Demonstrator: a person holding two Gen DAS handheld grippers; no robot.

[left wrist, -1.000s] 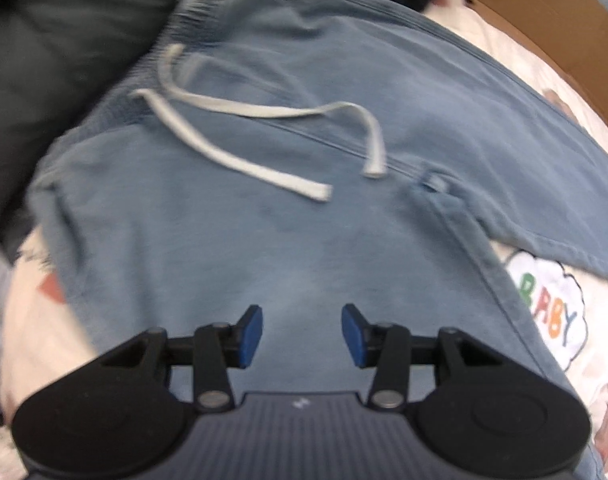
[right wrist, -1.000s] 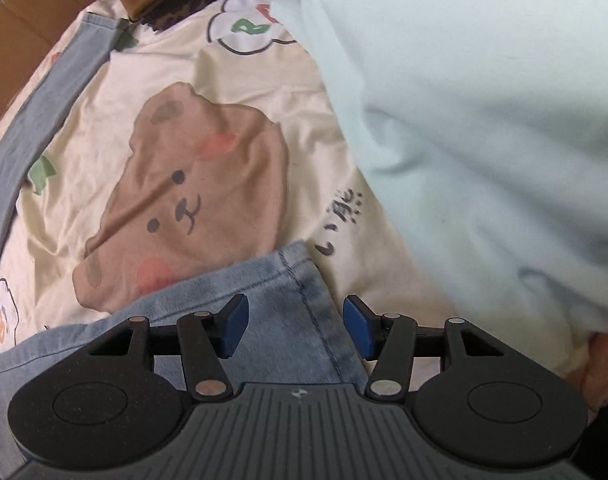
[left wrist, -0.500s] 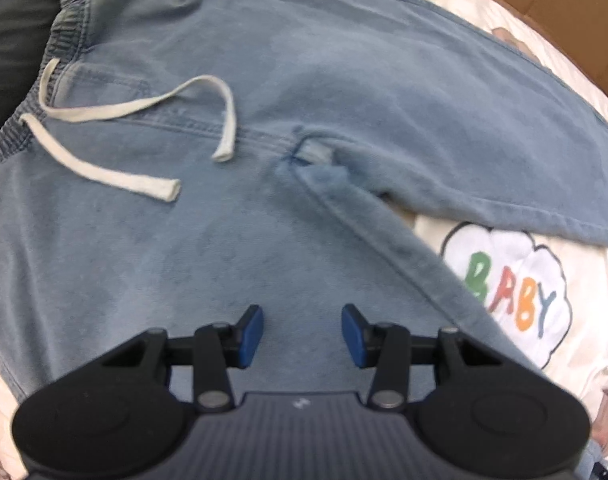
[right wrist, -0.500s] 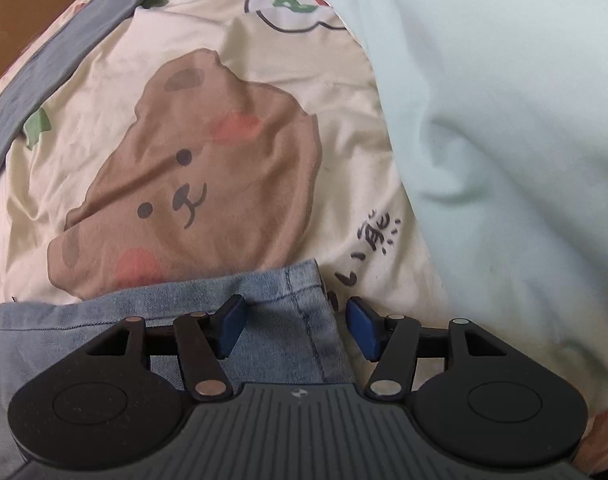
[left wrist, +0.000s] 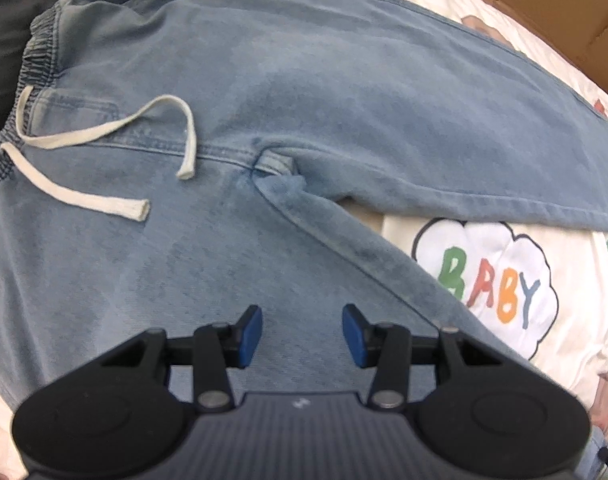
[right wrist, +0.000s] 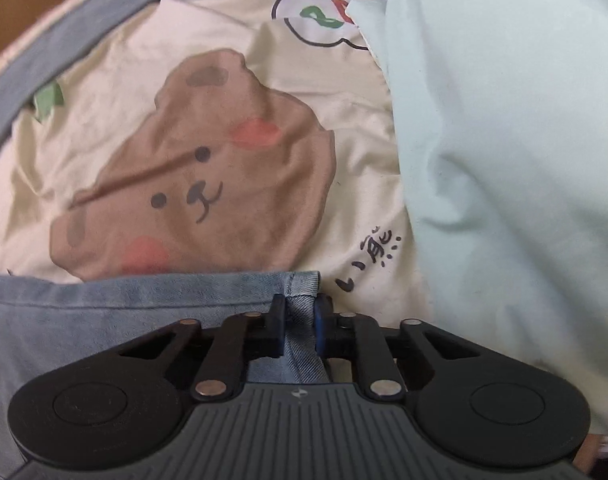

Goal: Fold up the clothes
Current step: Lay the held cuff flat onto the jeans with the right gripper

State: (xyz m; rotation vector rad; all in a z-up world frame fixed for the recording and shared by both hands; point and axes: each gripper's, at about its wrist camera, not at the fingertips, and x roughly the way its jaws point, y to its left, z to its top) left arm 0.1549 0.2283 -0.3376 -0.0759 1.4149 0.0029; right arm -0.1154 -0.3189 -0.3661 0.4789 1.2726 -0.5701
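1. The denim drawstring trousers [left wrist: 288, 92] are spread flat on a cartoon-printed bedsheet [left wrist: 484, 276], with the elastic waistband [left wrist: 36, 52] at the left of the left wrist view and the two legs running off to the right, so the long axis is laid from waistband to hems.
2. The white drawstring [left wrist: 104, 136] is seen lying loose on the front panel, just left of the crotch seam.
3. One leg's hem corner [right wrist: 304, 284] is pinched by the right gripper [right wrist: 300, 320]; its jaws are closing, with a fold of denim bunched between the pads.
4. The left gripper [left wrist: 302, 334] is held pointing down over the thigh of the nearer leg, jaws partly apart, nothing gripped; the fabric lies directly below and ahead of the fingers.
5. The waistband is judged the likely target of the fold, well apart from the held hem along the axis.
6. A pale mint garment [right wrist: 504, 140] is seen beside the hem, at the right.
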